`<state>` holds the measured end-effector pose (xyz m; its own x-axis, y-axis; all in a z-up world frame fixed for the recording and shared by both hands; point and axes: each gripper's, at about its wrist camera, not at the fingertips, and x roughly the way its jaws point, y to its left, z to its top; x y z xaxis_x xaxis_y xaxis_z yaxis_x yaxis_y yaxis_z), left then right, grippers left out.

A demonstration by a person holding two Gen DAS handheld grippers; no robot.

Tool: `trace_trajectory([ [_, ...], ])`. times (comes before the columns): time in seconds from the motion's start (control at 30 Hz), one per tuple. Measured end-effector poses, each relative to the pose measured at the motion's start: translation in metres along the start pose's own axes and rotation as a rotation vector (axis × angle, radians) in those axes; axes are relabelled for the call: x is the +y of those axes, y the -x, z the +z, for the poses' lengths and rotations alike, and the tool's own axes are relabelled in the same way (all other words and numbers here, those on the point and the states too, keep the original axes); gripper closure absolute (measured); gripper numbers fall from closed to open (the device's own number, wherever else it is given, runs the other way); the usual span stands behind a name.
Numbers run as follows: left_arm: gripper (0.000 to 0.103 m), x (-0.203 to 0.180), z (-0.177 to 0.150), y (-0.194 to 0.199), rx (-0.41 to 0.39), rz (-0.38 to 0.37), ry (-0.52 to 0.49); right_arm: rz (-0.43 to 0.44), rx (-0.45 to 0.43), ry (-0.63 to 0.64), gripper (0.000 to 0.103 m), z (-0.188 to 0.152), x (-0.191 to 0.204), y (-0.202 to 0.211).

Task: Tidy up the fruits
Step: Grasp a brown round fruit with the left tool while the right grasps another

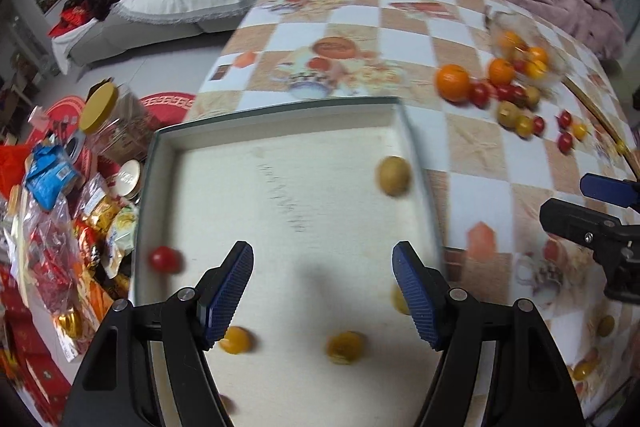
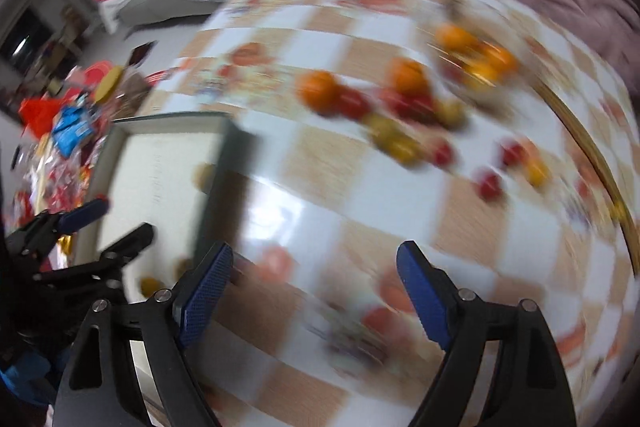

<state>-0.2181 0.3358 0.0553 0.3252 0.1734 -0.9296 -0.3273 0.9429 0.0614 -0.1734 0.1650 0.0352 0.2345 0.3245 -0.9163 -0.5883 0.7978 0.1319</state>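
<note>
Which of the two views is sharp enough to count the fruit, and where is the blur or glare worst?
Left wrist view: mostly sharp; the box and the loose fruit pile on the tablecloth read clearly, with slight smear on fruit inside the box. Right wrist view: heavy motion blur; the pile becomes colour streaks, with a glare patch on the cloth near the box corner; only the right gripper stays crisp.

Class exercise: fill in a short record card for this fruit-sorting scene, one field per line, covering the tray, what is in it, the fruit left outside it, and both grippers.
Tray: shallow white tray with a dark rim, on the checked tablecloth
In tray: red tomato, greenish-brown fruit, yellow fruits
Outside tray: orange and mixed small fruit piled on the cloth to the tray's right
Left gripper: open, empty, over the tray
Right gripper: open, empty, over the cloth; view blurred
</note>
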Motion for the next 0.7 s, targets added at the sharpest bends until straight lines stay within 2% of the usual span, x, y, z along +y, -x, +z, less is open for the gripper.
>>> trace_trajectory([
  [0.3, 0.03, -0.065, -0.011, 0.012, 0.024, -0.08, -0.126, -0.124, 0.032, -0.222, 0.016, -0.064, -0.103, 0.032],
  [0.47, 0.03, -0.104, -0.036, 0.024, 0.056, -0.144, -0.224, -0.15, 0.07, -0.277, 0.016, -0.101, -0.125, 0.043],
  [0.7, 0.03, -0.154, -0.081, 0.039, 0.126, -0.272, -0.367, -0.158, 0.124, -0.295, 0.016, -0.14, -0.133, 0.043],
])
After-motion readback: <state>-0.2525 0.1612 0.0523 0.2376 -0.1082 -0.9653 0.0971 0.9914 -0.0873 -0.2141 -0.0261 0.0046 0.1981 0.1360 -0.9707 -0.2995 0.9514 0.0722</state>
